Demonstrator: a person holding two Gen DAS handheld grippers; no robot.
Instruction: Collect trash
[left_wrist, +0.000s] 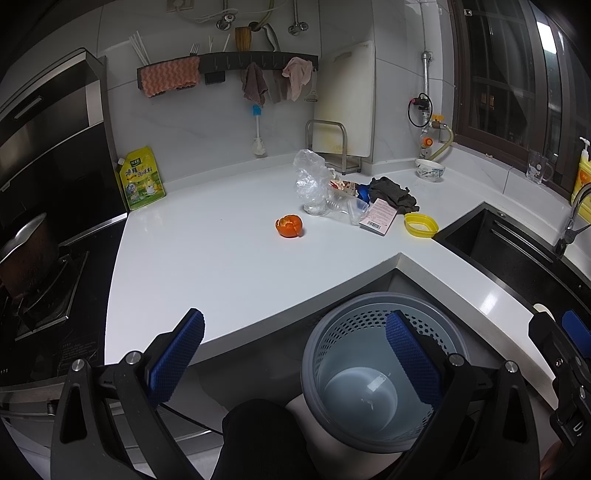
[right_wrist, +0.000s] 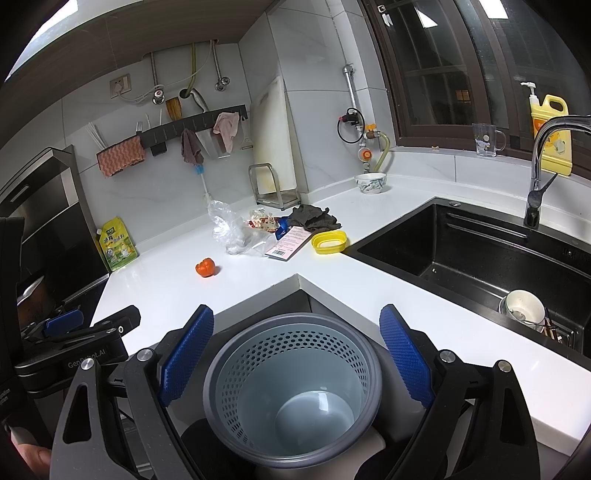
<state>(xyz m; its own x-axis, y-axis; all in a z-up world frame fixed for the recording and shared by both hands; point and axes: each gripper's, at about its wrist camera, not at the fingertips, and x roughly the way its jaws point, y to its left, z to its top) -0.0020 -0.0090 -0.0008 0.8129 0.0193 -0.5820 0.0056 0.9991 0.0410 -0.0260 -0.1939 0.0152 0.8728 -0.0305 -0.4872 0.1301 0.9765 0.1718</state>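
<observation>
A grey perforated waste bin (left_wrist: 373, 373) (right_wrist: 291, 387) stands on the floor below the counter corner, with nothing inside. On the white counter (left_wrist: 221, 258) (right_wrist: 369, 295) lie an orange peel (left_wrist: 289, 226) (right_wrist: 206, 268), a crumpled clear plastic bag (left_wrist: 311, 181) (right_wrist: 226, 229), a snack wrapper (left_wrist: 343, 184) (right_wrist: 263, 223) and a pink card (left_wrist: 380, 216) (right_wrist: 290, 242). My left gripper (left_wrist: 295, 354) is open, hanging before the counter edge over the bin's left side. My right gripper (right_wrist: 297, 350) is open above the bin, holding nothing.
A yellow lid (left_wrist: 421, 224) (right_wrist: 329, 242), a dark rag (left_wrist: 393, 192) (right_wrist: 314, 218) and a bowl (left_wrist: 429, 170) (right_wrist: 370, 182) sit near the black sink (right_wrist: 480, 258). A stove with a pot (left_wrist: 26, 251) is at left. A yellow pouch (left_wrist: 142, 179) (right_wrist: 116, 245) leans on the wall.
</observation>
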